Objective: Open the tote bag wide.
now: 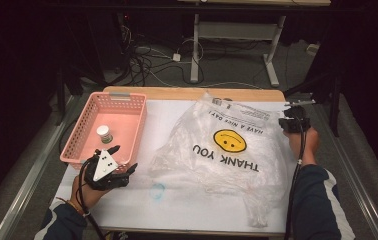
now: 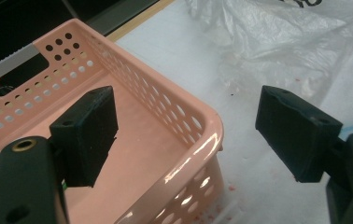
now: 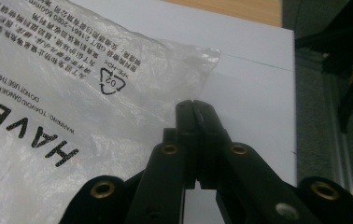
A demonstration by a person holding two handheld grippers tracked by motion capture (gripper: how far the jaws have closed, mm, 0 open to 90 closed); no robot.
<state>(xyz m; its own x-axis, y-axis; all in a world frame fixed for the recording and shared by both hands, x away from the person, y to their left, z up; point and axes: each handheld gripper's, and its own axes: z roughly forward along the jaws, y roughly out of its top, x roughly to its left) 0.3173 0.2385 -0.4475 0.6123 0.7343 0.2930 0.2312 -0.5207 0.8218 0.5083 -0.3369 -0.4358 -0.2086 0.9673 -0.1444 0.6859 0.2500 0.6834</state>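
Observation:
A clear plastic bag (image 1: pixel 212 165) with a yellow smiley and "THANK YOU" lies flat at the centre right of the table, its print upside down to me. My right gripper (image 1: pixel 284 123) is shut at the bag's far right edge. In the right gripper view the film (image 3: pixel 48 70) runs right up to the closed tips (image 3: pixel 194 105) and seems pinched there. A pink perforated basket (image 1: pixel 77 135) at the left holds a small white jar (image 1: pixel 104 133). My left gripper (image 1: pixel 125 157) stands open over the basket's near right corner (image 2: pixel 202 116), one pad (image 2: pixel 90 135) above the inside, the other (image 2: pixel 296 133) outside.
White paper (image 1: pixel 177 205) covers the tabletop and bears a faint blue mark (image 1: pixel 157 190). Beyond the wooden far edge (image 1: pixel 177 93) are floor cables (image 1: pixel 142 55) and the legs of a desk (image 1: pixel 195 50). Metal rails run along both sides of the table.

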